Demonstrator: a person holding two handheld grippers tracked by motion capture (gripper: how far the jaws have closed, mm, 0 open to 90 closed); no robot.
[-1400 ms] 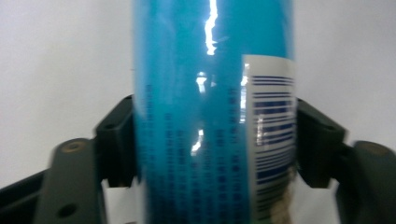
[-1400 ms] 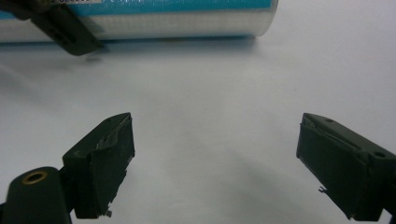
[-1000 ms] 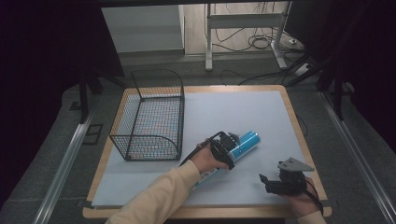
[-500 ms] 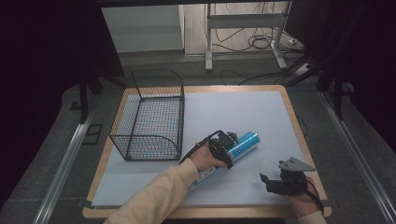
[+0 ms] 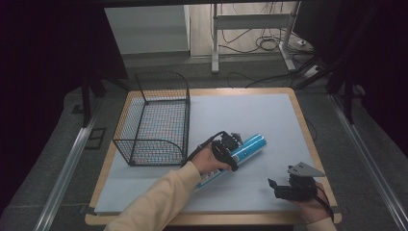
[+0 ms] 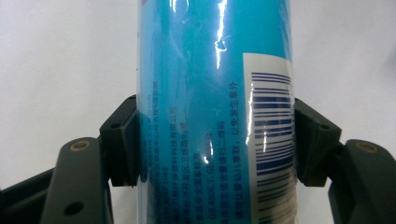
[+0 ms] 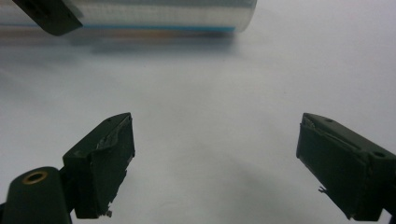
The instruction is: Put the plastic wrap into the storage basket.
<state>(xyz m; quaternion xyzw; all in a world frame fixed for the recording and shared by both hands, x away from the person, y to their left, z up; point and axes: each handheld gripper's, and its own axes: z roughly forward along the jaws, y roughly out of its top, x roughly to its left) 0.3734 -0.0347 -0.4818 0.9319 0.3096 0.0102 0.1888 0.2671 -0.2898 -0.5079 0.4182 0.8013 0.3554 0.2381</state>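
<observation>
Blue tube (image 5: 243, 152) lies just right of the wire basket (image 5: 156, 120), clamped across its middle by my left tongs (image 6: 215, 140) for a balanced lift, while my right tongs (image 7: 215, 163) wait open farther right.
</observation>
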